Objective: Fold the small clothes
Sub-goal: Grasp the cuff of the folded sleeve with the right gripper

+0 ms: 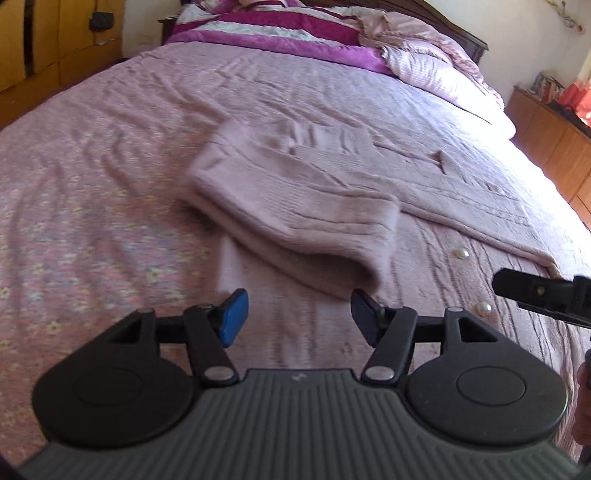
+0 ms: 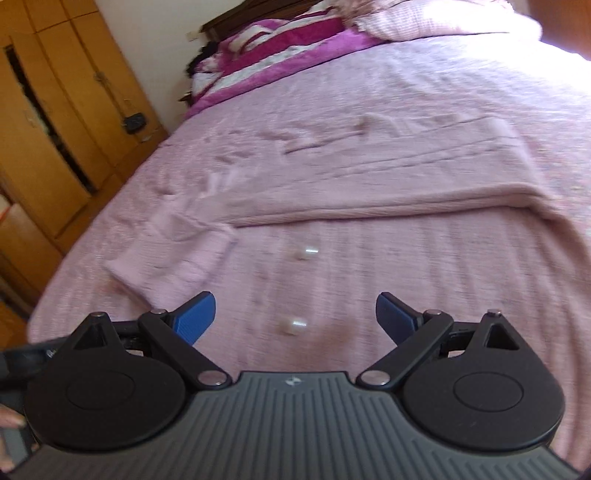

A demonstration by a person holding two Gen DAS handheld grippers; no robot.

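A pale pink knitted cardigan (image 1: 369, 192) lies spread on the bed (image 1: 92, 166), front up, with pearl buttons (image 1: 460, 254) down its middle. The fold looks partly done. On the left, one sleeve (image 1: 295, 218) is already laid over onto the body, its cuff end lying just ahead of the left tongs (image 1: 299, 317). These stand about half open, blue pads apart, with nothing between them and no cloth touched. Further right, the body of the garment lies flat, and its far edge forms a long doubled ridge (image 2: 388, 206) across the right wrist view, so that side may be turned in too; I cannot tell for sure. The right tongs (image 2: 295, 319) hang open over the button line, empty. Left to do, by my judgement: bring the hem up over the body. Room is generous: bare bedcover lies on the left and beyond the garment, bedding (image 1: 295, 33) is piled well away at the head, and a wooden wardrobe (image 2: 55, 129) stands past the bed's left edge.
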